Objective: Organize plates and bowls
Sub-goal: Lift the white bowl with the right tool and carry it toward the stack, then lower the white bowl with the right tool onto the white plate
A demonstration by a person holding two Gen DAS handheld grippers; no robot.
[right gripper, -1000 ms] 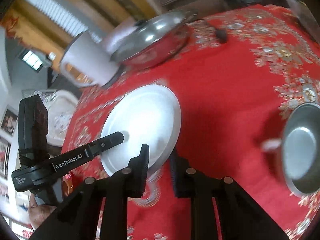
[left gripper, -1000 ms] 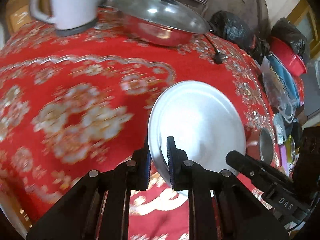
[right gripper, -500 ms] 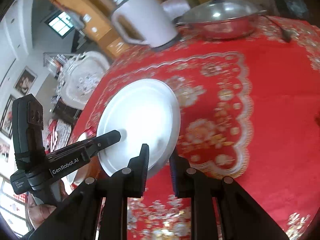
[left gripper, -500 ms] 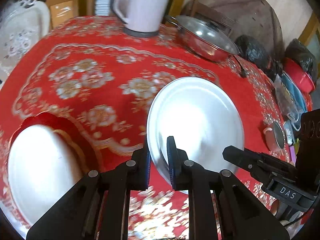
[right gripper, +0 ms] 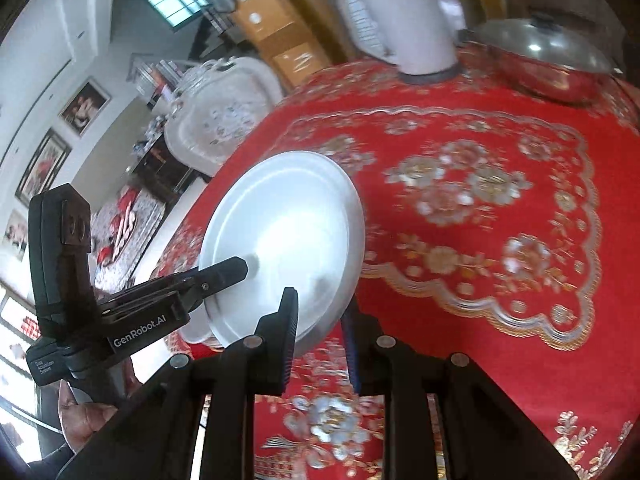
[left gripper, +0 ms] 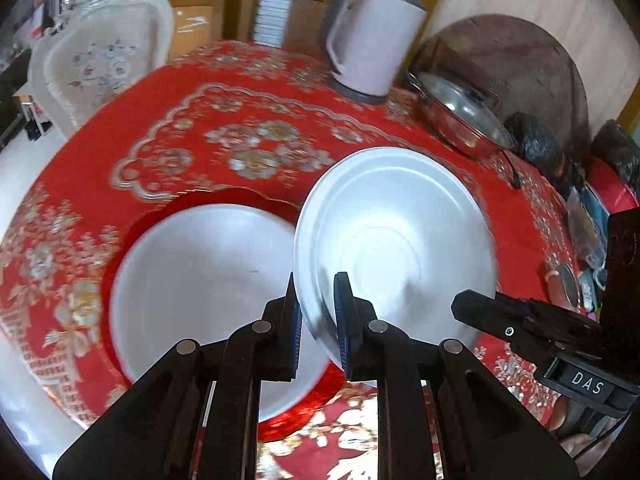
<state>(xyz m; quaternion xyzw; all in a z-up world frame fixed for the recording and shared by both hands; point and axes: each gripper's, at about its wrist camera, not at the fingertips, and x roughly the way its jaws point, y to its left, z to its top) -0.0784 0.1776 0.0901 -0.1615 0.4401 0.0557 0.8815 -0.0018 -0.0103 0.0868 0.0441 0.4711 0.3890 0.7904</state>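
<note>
Tablecloth (left gripper: 400,128): red with gold flowers, covers the round table.
Held plate (left gripper: 396,240): tilted, face toward the cameras, above the stacked plate (left gripper: 200,280) at lower left, unseen a second ago.
Left gripper (left gripper: 316,312): pinches its near rim.
Right gripper (right gripper: 320,320): straddles the opposite rim, slightly spread.
Writing: "DAS", "GenRobot.AI".

Left gripper (left gripper: 316,312): black linkage arms, silver pivot rivets, blue ribbed pads (left gripper: 342,312). Right gripper (right gripper: 320,320): same black build; "DAS" label at 4 o'clock in left view. "GenRobot.AI" lettering at 8 o'clock in right view.
</note>
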